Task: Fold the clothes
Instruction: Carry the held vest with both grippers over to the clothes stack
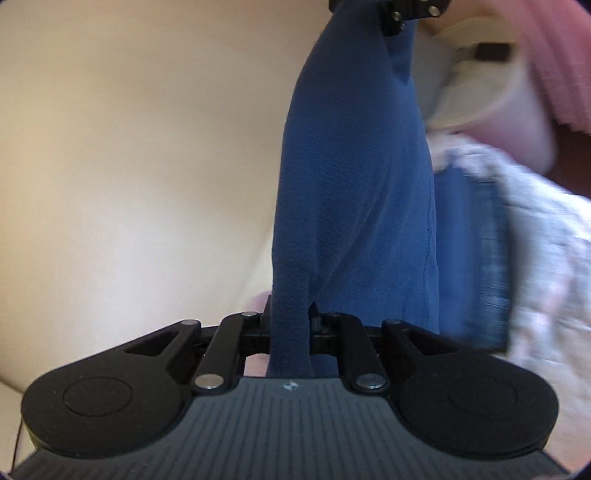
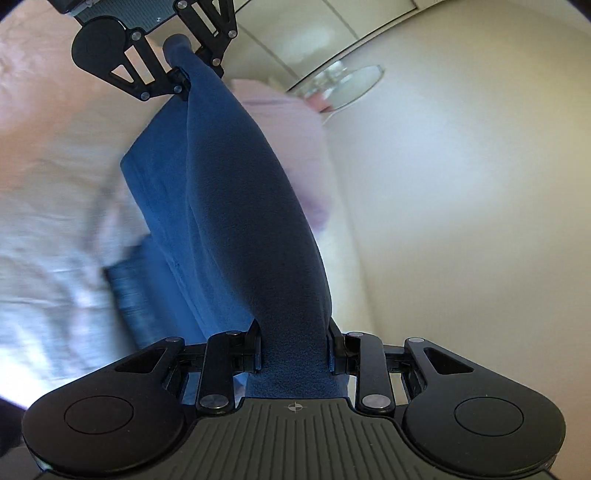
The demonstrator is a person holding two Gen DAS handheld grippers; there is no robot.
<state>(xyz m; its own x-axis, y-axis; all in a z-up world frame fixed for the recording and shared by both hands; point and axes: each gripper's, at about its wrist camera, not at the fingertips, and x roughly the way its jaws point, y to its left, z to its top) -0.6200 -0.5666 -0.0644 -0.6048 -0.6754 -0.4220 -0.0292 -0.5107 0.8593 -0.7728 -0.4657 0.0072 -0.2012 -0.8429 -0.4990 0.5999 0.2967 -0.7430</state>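
— Fleece, soft blue garment (image 1: pixel 354 184), hung mid-frame, stretched between both grippers?
— Yes; left gripper (image 1: pixel 290 325) and right gripper (image 2: pixel 293 347) were each clamped on bunched ends. Light, limp; edges seemed the better hold.

Fingertips of left gripper (image 1: pixel 290 325) buried in bunched blue garment (image 1: pixel 354 192). Right gripper (image 1: pixel 391 14) cut off at top edge. Blurred beyond reading: pale patterned cloth (image 1: pixel 546 258), lower right.
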